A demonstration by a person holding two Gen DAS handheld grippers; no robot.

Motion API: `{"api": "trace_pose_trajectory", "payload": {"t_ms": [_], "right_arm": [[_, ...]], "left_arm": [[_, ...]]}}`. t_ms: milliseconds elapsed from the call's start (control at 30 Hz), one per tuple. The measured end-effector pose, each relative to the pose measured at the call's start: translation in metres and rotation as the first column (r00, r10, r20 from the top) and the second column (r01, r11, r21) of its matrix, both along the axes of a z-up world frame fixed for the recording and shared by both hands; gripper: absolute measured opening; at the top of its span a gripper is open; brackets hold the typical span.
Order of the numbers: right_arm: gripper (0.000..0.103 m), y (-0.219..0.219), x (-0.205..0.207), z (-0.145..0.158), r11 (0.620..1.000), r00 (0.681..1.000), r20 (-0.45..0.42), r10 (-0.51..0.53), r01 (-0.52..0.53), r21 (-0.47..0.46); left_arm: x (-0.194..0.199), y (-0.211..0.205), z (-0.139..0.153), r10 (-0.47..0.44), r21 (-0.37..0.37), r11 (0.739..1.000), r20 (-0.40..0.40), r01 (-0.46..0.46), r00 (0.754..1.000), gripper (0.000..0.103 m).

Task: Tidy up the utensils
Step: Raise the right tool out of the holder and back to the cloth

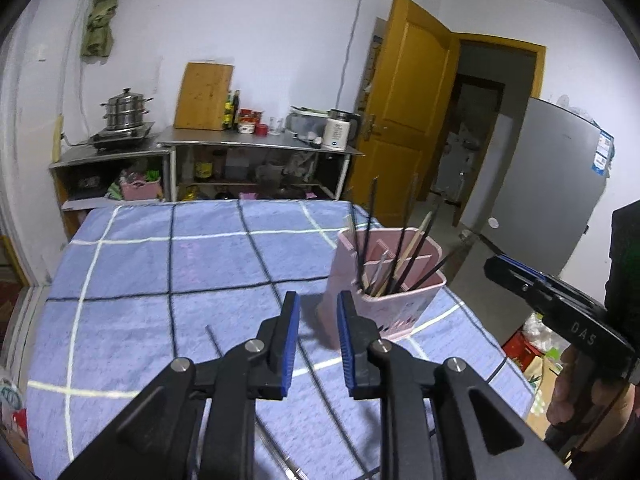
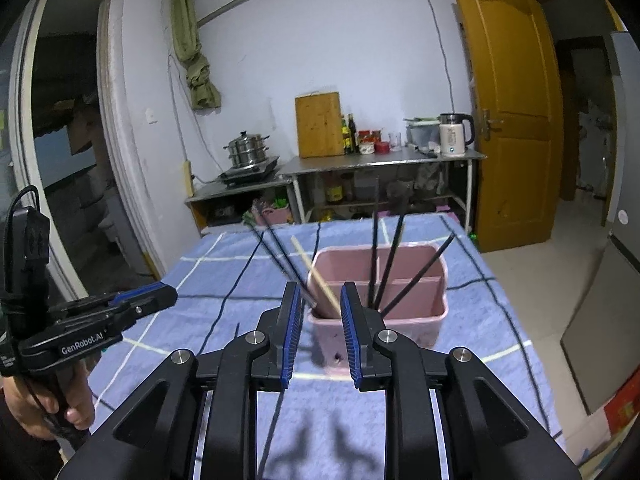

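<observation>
A pink utensil holder (image 1: pixel 400 312) (image 2: pixel 408 328) stands upright on the blue checked tablecloth (image 1: pixel 160 260), with several black and wooden chopsticks (image 1: pixel 404 256) (image 2: pixel 394 256) leaning in it. Loose black chopsticks (image 1: pixel 216 344) (image 2: pixel 272 428) lie flat on the cloth near me. My left gripper (image 1: pixel 317 308) hovers open just left of the holder, nothing between its blue pads. My right gripper (image 2: pixel 320 296) is open in front of the holder, also holding nothing. Each gripper shows in the other's view: the right gripper (image 1: pixel 496 264) and the left gripper (image 2: pixel 168 292), each held by a hand.
A clear pen-like stick (image 1: pixel 280 456) lies at the cloth's near edge. Behind the table is a steel counter (image 1: pixel 260 142) with a steamer pot (image 1: pixel 126 112), cutting board (image 1: pixel 204 96) and kettle (image 1: pixel 338 130). To the right are a wooden door (image 1: pixel 408 108) and a grey fridge (image 1: pixel 540 184).
</observation>
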State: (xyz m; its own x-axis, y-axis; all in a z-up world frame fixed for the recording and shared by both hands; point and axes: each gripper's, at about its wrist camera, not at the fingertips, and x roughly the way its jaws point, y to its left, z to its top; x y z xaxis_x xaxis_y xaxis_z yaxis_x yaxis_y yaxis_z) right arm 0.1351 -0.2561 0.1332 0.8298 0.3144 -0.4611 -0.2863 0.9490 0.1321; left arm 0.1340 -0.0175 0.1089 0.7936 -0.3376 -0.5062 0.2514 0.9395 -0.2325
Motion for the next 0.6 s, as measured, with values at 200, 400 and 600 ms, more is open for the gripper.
{"api": "trace_pose_trajectory", "payload": {"t_ms": [200,400,600], "right_arm": [[0.022,0.011,-0.01,-0.021,0.999,0.999,-0.033,0.032,-0.033,-0.014],[0.022,0.024,-0.016,-0.037,0.998,0.997,-0.044,0.062,-0.063,-0.024],[0.022,0.042,-0.017,-0.064,0.993,0.991,-0.092,0.097,-0.102,-0.054]], "left_arm": [[-0.019,0.018,-0.021,0.058,0.014,0.998,-0.013,-0.058,0.998,0.02],[-0.034,0.031,-0.039,0.105,0.022,0.994,-0.022,-0.104,0.994,0.02],[-0.03,0.035,-0.066,0.123,0.026,0.992,-0.078,-0.121,0.989,0.024]]}}
